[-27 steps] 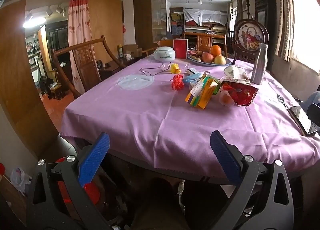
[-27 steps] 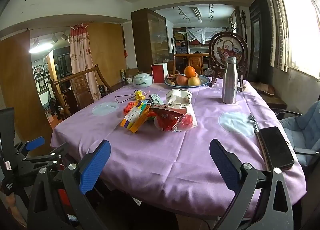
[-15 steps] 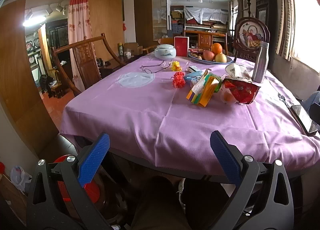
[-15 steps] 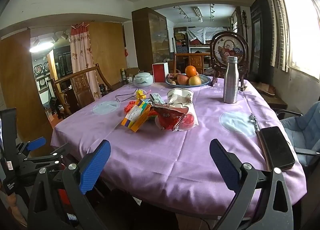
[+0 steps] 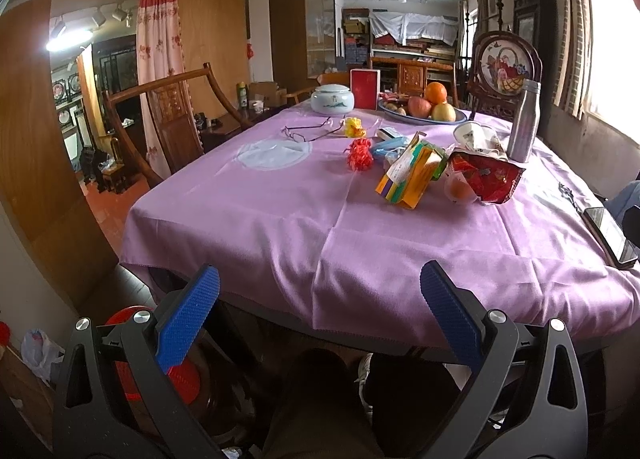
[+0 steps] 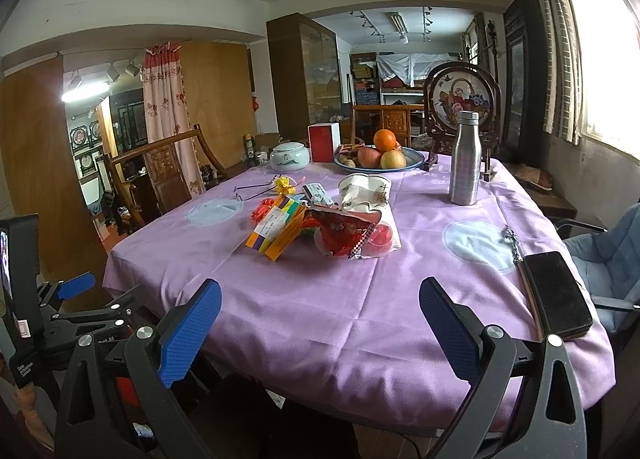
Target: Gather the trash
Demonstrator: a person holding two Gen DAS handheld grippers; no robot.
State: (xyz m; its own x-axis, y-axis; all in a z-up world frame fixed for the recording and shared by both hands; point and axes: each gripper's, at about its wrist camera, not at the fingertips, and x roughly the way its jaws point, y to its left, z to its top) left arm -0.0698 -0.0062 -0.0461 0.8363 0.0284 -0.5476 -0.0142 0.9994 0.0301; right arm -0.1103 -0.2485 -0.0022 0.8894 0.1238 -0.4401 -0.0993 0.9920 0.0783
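Note:
A pile of trash lies mid-table on the purple cloth (image 5: 280, 219): a red snack bag (image 5: 486, 175) (image 6: 340, 233), a yellow-orange carton (image 5: 412, 175) (image 6: 276, 233), a crumpled red wrapper (image 5: 360, 153), a yellow wrapper (image 5: 354, 127) and a white crumpled bag (image 6: 366, 189). My left gripper (image 5: 320, 315) is open and empty, in front of the table's near edge. My right gripper (image 6: 320, 323) is open and empty over the near edge. The left gripper also shows at the far left of the right wrist view (image 6: 76, 287).
A steel bottle (image 6: 464, 159), a fruit plate (image 6: 380, 157), a white lidded jar (image 5: 332, 99), a red box (image 5: 365, 89), glasses (image 5: 308, 131) and a phone (image 6: 558, 295) are on the table. A wooden chair (image 5: 168, 119) stands left. A red bin (image 5: 160, 359) sits on the floor.
Both grippers have edged slightly forward and up toward the table; the trash pile looks a little nearer. Both stay open and empty.

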